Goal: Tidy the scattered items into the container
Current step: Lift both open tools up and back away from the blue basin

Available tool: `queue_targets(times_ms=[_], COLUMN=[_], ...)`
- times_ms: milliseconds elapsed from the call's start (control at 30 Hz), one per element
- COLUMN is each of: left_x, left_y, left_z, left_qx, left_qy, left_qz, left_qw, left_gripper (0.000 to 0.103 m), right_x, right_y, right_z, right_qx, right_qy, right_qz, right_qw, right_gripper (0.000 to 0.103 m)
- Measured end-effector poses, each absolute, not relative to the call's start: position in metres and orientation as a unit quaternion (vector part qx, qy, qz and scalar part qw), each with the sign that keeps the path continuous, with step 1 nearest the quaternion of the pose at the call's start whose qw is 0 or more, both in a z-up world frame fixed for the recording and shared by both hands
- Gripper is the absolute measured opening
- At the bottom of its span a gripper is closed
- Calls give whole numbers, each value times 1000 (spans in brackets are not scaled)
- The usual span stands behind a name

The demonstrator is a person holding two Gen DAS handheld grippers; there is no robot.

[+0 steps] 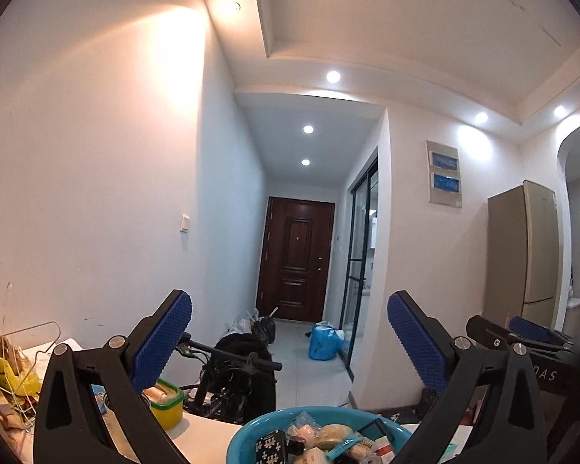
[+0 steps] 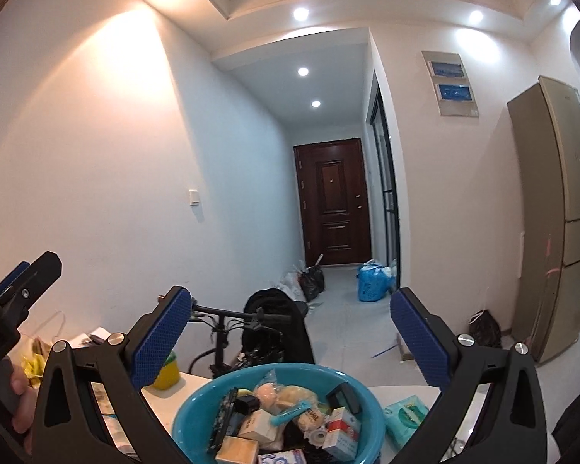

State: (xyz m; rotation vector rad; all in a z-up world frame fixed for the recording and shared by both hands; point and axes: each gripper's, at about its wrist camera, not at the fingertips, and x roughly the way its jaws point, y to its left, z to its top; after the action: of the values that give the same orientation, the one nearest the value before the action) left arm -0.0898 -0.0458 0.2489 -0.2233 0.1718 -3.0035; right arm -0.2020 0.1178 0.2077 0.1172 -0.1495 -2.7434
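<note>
Left tongs point(image 1: 289, 342): spread wide, nothing between the blue ribbed pads point(image 1: 162, 342); raised above the worktop point(image 1: 201, 439) and aimed down the hallway. Right tongs point(image 2: 290, 338): likewise spread wide and empty, held level over the same worktop.

Container: a teal basin point(image 2: 197, 406) sits on the worktop directly below and just ahead of the right tongs; in the left wrist view the same basin lies below and slightly right of the gap between the left pads. It is full of small goods: a black patterned pouch point(image 2: 223, 413), a cream box point(image 2: 257, 423), a blue tube point(image 2: 288, 417), a red-and-white carton point(image 2: 342, 427), a dark case point(image 2: 344, 396) and wrapped pale items. These lie heaped and touching one another.

Outside the basin: a green tissue packet point(image 2: 406, 417) lies on the worktop just beside the basin rim, below the right pad of the right tongs. A yellow-green lidded tub point(image 1: 166, 402) stands on the worktop behind the left pad of the left tongs. A wire hanger point(image 1: 31, 352) and yellow wrapping point(image 1: 4, 377) lie further left, well apart from the basin.

Beyond the worktop edge, ahead of both tongs: a black bicycle point(image 2: 251, 332), bags on the floor, and a brown door point(image 2: 332, 201).
</note>
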Motion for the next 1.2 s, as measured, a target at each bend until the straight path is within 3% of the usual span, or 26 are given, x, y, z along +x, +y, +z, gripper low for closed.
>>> queue_targets(times_ms=[600,1000,1200], left_x=[-111,-55,-31], left_y=[-52,-67,-46], left_z=[247,250,265], left_qx=[-8,-78,-78], left_qy=[91,157,80], left_qz=[-996,-984,-992], left_qw=[18,-33,-59], left_gripper=[103,103,103], right_x=[-178,-152,-117], right_y=[128,142,159], right_z=[213,218,225], right_qx=[12,-20,-44], right_qy=[-68,-79,-101], right_qz=[-979,-976,-966], right_qw=[194,201,233], right_gripper=[102,102,103])
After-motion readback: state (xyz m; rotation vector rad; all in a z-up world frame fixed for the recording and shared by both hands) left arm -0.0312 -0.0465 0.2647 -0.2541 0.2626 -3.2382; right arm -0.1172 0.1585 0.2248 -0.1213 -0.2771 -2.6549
